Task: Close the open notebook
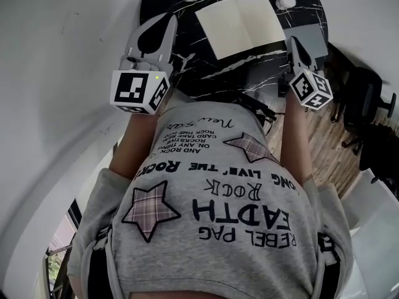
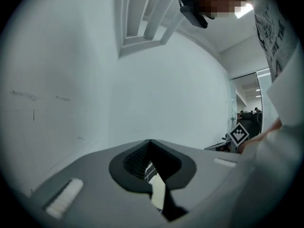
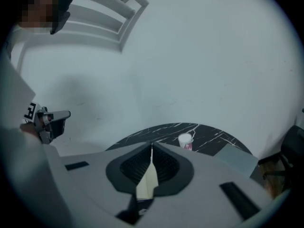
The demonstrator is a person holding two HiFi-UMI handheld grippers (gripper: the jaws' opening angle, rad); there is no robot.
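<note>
— Jaws first, from the head view: how do they stand?

— Both pairs are closed, with nothing between them. The left gripper (image 1: 168, 18) is at the left, its tips seen against the left side of the black marbled desk (image 1: 181, 2). The right gripper (image 1: 292, 41) is at the right, by the desk's near right edge.

— And the notebook?

— The notebook (image 1: 240, 22) lies open and flat on the desk, cream pages up. It sits between the two grippers in the picture, and neither touches it. A small white pot (image 1: 285, 0) stands just beyond its far right corner. A grey slab (image 1: 312, 37) lies at the desk's right edge, near the right gripper. The person's grey printed shirt (image 1: 212, 217) fills the lower frame.

— What does the left gripper view show?

— Its jaws meet at the tips, gripping nothing, and point at a plain white wall (image 2: 156, 80). Through the narrow slot below the tips shows a sliver of cream page and black desk. The right gripper appears small at the right.

— And the right gripper view?

— Jaws shut tip to tip, empty. Beyond them lies the far curve of the desk, with the white pot upright on it and the grey slab to its right. A cream sliver shows through the slot under the tips. The left gripper is at the left edge.
</note>
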